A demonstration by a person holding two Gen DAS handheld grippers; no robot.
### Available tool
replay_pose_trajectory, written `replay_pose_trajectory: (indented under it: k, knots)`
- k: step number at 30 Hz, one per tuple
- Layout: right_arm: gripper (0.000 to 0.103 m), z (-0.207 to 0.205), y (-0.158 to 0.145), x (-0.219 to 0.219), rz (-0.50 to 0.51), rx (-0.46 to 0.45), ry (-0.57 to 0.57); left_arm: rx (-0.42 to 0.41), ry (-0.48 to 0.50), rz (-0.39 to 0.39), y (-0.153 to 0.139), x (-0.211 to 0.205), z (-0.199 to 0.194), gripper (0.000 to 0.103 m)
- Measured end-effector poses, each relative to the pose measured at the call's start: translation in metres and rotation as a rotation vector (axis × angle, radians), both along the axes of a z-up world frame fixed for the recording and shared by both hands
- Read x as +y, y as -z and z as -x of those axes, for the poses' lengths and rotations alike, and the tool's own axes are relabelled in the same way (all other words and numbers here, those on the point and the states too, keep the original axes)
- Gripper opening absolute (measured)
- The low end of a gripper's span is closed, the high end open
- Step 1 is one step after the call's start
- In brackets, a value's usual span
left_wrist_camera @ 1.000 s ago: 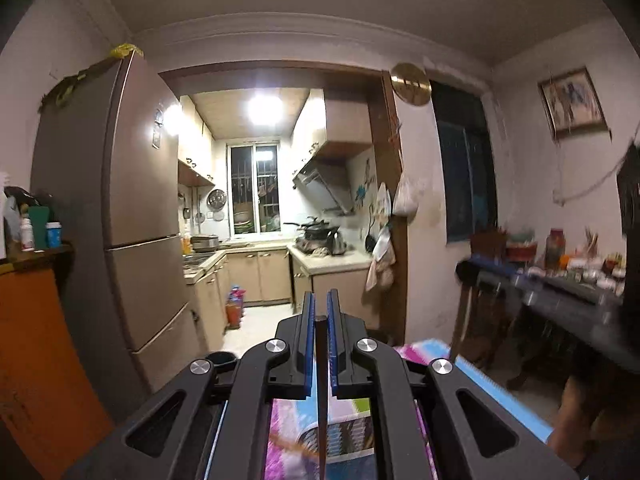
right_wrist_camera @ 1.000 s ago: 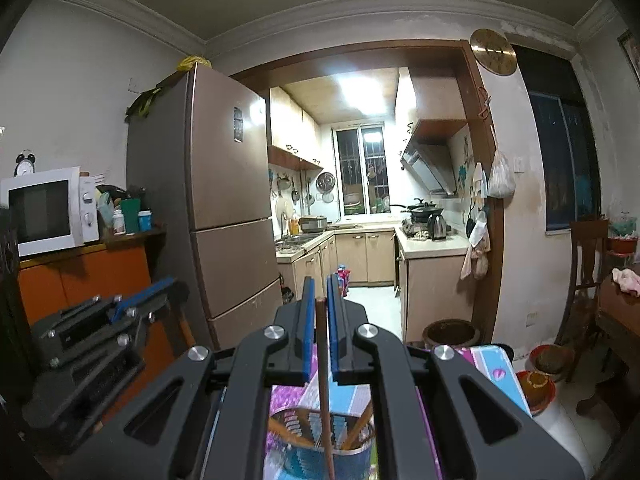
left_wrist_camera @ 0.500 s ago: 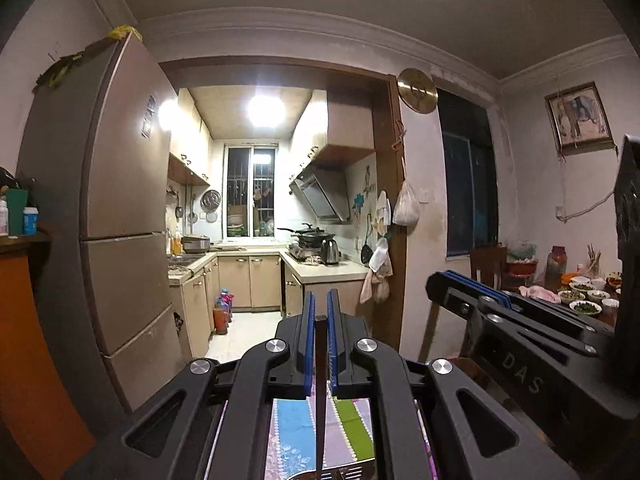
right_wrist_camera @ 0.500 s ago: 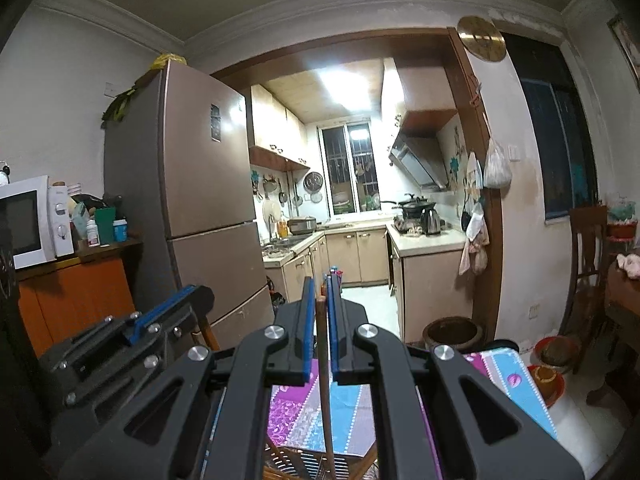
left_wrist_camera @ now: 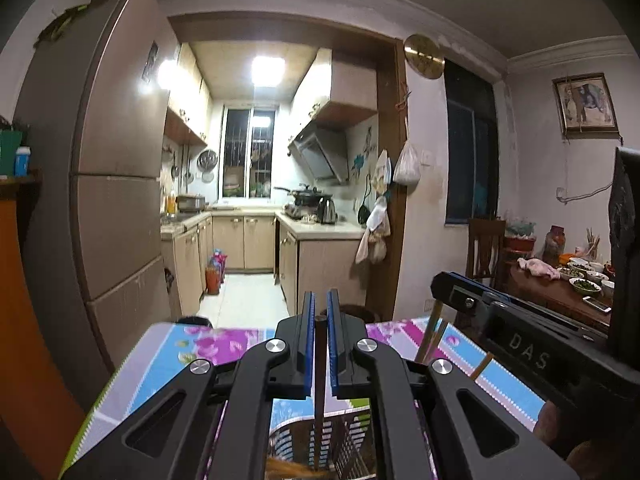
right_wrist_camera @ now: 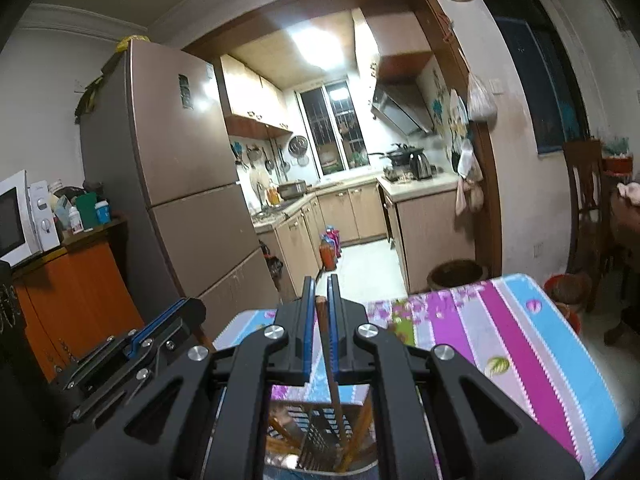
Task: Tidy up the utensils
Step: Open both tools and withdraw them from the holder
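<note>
The left gripper [left_wrist_camera: 319, 312] has its jaws clamped on a dark brown chopstick [left_wrist_camera: 320, 364], which stands upright between the blue pads and runs down into a slotted utensil holder [left_wrist_camera: 304, 440] directly below, near the camera. The right gripper [right_wrist_camera: 319, 300] is likewise closed on a lighter wooden chopstick [right_wrist_camera: 330, 364], slightly tilted, whose lower end reaches into the same holder [right_wrist_camera: 320, 428], where other wooden sticks lean against its rim. Both grippers point almost level over a table covered with a floral, striped cloth [right_wrist_camera: 500, 344] in pink, blue and white. From the left wrist view the right gripper [left_wrist_camera: 440, 280] appears just to the right, its chopstick [left_wrist_camera: 426, 334] hanging down. Far beyond the table, a tall brown fridge [right_wrist_camera: 180, 184] stands on the left, beside an orange cabinet [right_wrist_camera: 68, 300] that bears a white microwave [right_wrist_camera: 16, 216]. Farther back, the lit kitchen doorway shows a kettle [right_wrist_camera: 420, 165] on the counter.
</note>
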State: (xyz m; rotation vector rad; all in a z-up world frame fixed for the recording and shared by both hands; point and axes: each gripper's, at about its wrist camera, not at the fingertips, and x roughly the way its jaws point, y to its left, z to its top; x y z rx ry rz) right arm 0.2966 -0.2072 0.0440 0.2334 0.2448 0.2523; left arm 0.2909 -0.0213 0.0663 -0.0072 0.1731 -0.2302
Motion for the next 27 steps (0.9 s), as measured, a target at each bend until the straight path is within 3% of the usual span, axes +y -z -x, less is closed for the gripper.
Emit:
replay_pose_trajectory:
  k: [3, 7, 13, 16, 18, 20, 24, 27]
  knots:
    - [0.006, 0.001, 0.009, -0.002, 0.002, 0.020, 0.000, 0.019, -0.007, 0.001, 0.009, 0.002, 0.000, 0.007]
    - [0.025, 0.013, 0.007, -0.014, 0.001, 0.005, 0.031, 0.016, -0.022, -0.005, 0.009, 0.006, 0.005, 0.007]
    - [0.025, 0.057, -0.018, -0.053, 0.032, -0.086, 0.078, -0.074, -0.054, 0.009, -0.025, 0.034, 0.046, 0.008]
    - [0.025, 0.088, -0.028, -0.085, 0.033, -0.122, 0.113, -0.157, -0.086, 0.004, -0.049, 0.058, 0.090, 0.015]
    - [0.027, 0.115, -0.033, -0.107, 0.057, -0.145, 0.146, -0.197, -0.102, -0.010, -0.057, 0.072, 0.119, 0.030]
    - [0.034, 0.140, -0.036, -0.126, 0.077, -0.161, 0.177, -0.223, -0.122, -0.047, -0.061, 0.086, 0.152, 0.031]
    - [0.042, 0.203, -0.034, -0.165, 0.142, -0.174, 0.253, -0.235, -0.133, -0.136, -0.056, 0.100, 0.214, 0.041]
    - [0.043, 0.257, -0.018, -0.188, 0.193, -0.140, 0.307, -0.199, -0.134, -0.233, -0.035, 0.101, 0.260, 0.043]
